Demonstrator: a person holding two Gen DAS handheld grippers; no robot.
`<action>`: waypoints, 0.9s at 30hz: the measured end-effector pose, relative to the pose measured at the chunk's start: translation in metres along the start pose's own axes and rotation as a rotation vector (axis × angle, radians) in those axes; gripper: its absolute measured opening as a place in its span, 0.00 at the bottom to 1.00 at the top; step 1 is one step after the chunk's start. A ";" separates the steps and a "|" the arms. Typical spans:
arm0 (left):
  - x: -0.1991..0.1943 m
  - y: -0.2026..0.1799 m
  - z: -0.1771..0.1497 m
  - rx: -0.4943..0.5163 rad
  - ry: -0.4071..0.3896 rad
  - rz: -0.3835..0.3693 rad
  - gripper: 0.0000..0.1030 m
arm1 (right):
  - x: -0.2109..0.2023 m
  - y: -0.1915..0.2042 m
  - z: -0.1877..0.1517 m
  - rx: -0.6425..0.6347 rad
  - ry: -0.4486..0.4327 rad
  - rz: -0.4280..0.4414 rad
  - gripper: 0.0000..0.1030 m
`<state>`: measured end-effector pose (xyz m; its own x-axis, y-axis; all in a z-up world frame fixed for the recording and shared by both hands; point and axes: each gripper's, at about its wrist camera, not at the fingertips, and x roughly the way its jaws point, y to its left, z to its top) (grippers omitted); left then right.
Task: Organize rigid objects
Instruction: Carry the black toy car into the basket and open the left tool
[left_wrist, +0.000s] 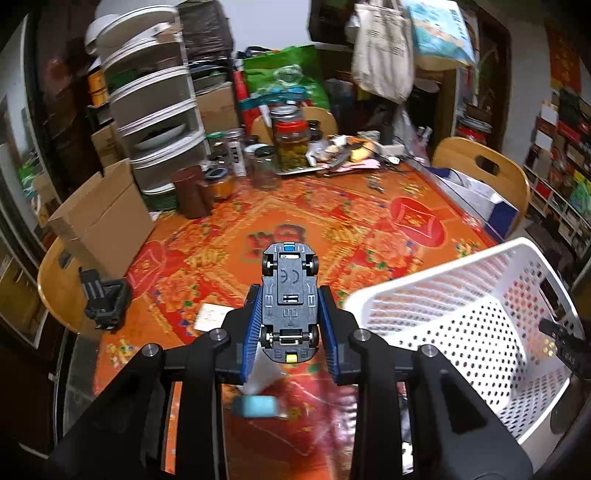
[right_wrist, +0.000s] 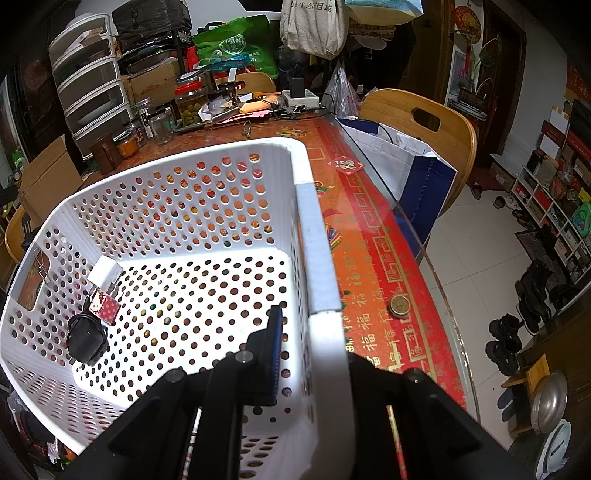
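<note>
Left gripper (left_wrist: 290, 314) has its jaws clamped on a toy car (left_wrist: 290, 295), held underside-up above the table (left_wrist: 332, 221); grey plastic chassis, four black wheels, blue tab at the far end, yellow at the near end. Car's body colour is hidden. Below it, a blurred teal block (left_wrist: 258, 406) and a white shape lie on the table, too smeared to identify. A white card (left_wrist: 213, 316) sits just left of the jaws.

Right gripper (right_wrist: 314, 354) is closed on the basket (right_wrist: 192, 206) wall: one blue ribbed pad inside, the other hidden behind the rim. The basket is white plastic with round perforations, rounded corners and a slot handle; the near edge is cut off by the frame. Inside, at the left wall: a white plug (right_wrist: 105, 273), a small red dotted item (right_wrist: 107, 301) with a cartoon print, and a black adapter (right_wrist: 85, 339) with its cord.

The table wears a red-orange patterned cloth under a clear sheet. A round brass-coloured piece (right_wrist: 398, 305) lies right of the basket. Jars (left_wrist: 291, 140), boxes and clutter sit at the far side, details unclear.
</note>
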<state>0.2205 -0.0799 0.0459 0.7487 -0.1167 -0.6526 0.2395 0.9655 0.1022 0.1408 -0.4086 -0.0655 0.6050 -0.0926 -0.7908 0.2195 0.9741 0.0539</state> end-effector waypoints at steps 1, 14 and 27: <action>0.000 -0.007 -0.001 0.011 0.004 -0.007 0.26 | 0.000 0.000 0.000 0.000 0.000 0.000 0.11; 0.019 -0.096 -0.018 0.187 0.116 -0.105 0.26 | 0.000 0.000 0.000 0.000 0.001 -0.001 0.11; 0.072 -0.152 -0.053 0.278 0.396 -0.254 0.26 | 0.000 0.002 0.000 0.001 0.000 0.001 0.11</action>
<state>0.2049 -0.2231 -0.0568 0.3689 -0.1900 -0.9098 0.5775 0.8138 0.0642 0.1412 -0.4067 -0.0654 0.6055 -0.0916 -0.7906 0.2196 0.9740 0.0554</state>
